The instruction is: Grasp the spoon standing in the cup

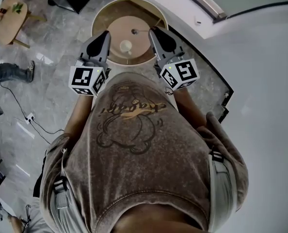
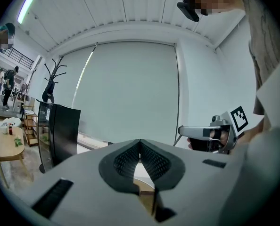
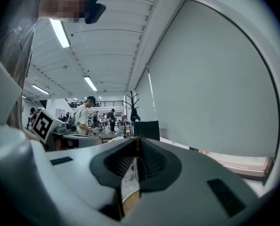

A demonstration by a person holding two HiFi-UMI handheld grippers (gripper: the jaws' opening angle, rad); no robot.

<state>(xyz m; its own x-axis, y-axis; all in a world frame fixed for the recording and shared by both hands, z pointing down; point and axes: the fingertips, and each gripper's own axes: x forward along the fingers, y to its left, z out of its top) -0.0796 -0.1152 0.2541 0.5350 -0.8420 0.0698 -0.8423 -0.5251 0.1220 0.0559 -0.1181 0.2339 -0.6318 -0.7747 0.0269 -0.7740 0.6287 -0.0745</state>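
Observation:
In the head view a small pale cup (image 1: 126, 46) stands near the middle of a round tan table (image 1: 143, 50). A thin metal piece (image 1: 135, 31) shows beyond it; I cannot make out a spoon inside the cup from above. My left gripper (image 1: 105, 33) hovers over the table's left side and my right gripper (image 1: 152, 31) over its right, both level and pointing forward, clear of the cup. In the left gripper view the left gripper (image 2: 140, 143) has its jaw tips together on nothing. The right gripper (image 3: 137, 140) looks the same in its own view.
A small wooden side table (image 1: 8, 11) stands at the far left on the marble floor, with a person's legs (image 1: 8, 72) and cables (image 1: 32, 118) nearby. A black cabinet (image 2: 60, 131) and a coat rack (image 2: 53, 79) stand ahead. A white wall (image 1: 260, 57) runs on the right.

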